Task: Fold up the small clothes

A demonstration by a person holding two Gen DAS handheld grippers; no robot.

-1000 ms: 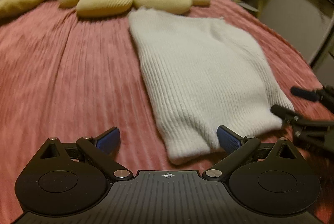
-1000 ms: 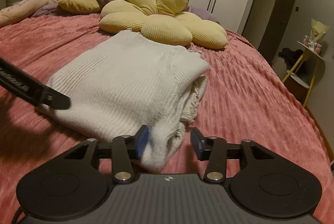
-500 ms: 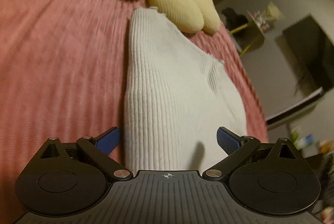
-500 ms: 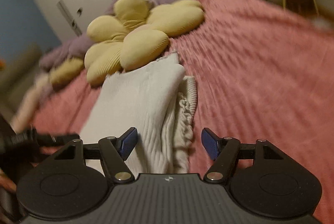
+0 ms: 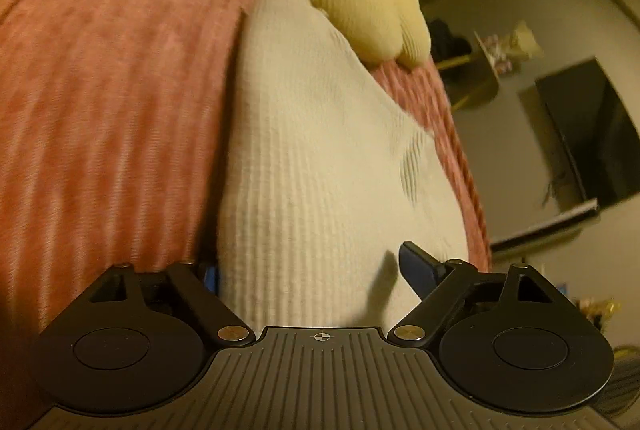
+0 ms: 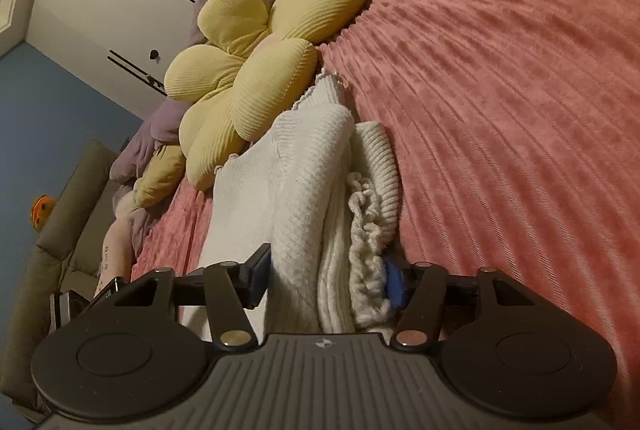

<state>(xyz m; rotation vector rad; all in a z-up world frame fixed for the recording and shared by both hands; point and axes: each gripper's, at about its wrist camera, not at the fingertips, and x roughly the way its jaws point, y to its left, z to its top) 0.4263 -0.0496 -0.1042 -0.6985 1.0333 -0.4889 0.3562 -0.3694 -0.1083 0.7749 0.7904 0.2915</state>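
A pink-covered bed (image 6: 520, 77) carries a yellow flower cushion (image 6: 256, 69), with the folded white sweater (image 5: 320, 157) touching its petals. The left gripper (image 5: 308, 274), jaws wide and closing, straddles the sweater's near end. The right gripper (image 6: 326, 276), closing, has the stacked layers at the sweater's edge between its pads.

My left gripper (image 5: 312, 272) and right gripper (image 6: 326, 278) are matte black, with blue pads, silver pivot screws, round side discs and ribbed grey bodies.
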